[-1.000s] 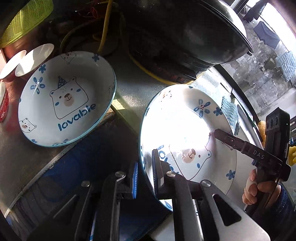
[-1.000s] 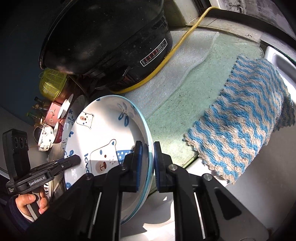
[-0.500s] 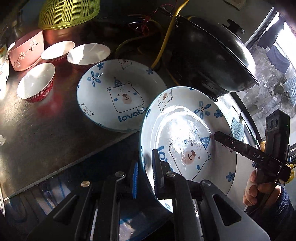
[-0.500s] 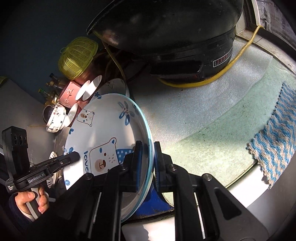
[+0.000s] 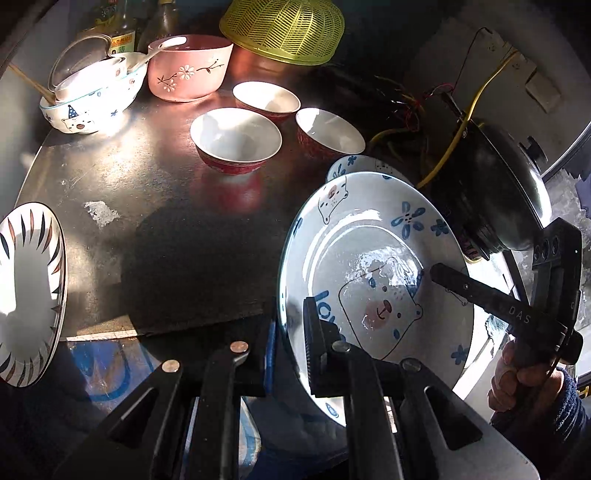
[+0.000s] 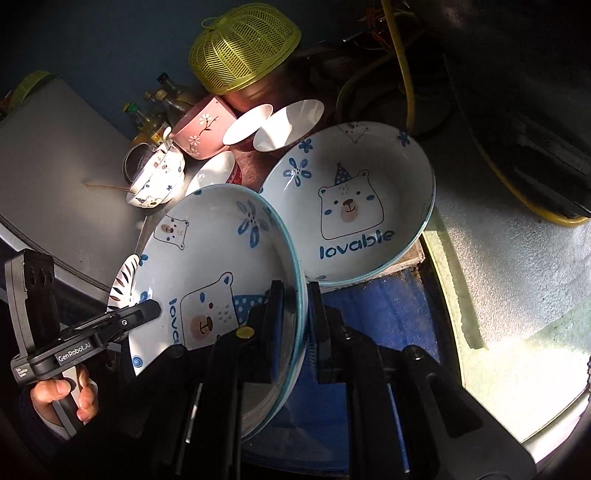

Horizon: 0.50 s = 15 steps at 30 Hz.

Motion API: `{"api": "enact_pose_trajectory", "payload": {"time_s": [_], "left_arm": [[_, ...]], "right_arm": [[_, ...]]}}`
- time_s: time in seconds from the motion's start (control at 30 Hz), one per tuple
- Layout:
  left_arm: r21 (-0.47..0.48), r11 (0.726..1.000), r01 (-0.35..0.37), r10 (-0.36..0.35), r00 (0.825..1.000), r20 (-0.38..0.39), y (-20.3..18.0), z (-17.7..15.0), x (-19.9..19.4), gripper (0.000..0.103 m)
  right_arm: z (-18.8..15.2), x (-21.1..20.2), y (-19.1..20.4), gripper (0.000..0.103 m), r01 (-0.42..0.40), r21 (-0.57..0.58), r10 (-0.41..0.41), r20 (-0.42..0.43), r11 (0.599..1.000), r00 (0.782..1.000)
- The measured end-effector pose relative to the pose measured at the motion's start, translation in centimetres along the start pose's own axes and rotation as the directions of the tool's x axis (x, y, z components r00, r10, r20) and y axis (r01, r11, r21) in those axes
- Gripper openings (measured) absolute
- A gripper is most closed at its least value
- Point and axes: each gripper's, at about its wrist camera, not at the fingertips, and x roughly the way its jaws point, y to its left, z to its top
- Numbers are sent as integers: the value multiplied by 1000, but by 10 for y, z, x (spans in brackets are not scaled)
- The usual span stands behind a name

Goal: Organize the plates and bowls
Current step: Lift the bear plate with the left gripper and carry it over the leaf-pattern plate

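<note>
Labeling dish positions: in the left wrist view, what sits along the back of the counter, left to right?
Stacked bear-print bowls → pink flowered bowl → yellow-green basket → black electric cooker

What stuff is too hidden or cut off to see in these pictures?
- Second bear plate: left view, mostly behind the held bear plate.
- Striped plate: left view, cut off by the edge; right view, behind the held plate.
- Bottles: both views, labels too small.
- Black cooker: left view, partly behind the right tongs.
</note>
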Motion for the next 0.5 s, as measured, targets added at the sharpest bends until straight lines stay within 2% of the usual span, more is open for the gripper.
{"api": "enact_pose_trajectory", "payload": {"time_s": [0.23, 0.5], "left_arm": [[-124, 990, -73, 78, 996, 42, 58, -8, -24, 11], [-246, 959, -141, 161, 985, 64, 117, -23, -51, 11]], "right_arm": [[14, 43, 57, 13, -73, -108, 65, -79, 991, 995], [19, 90, 113, 13, -153, -199, 120, -171, 968, 978]]}}
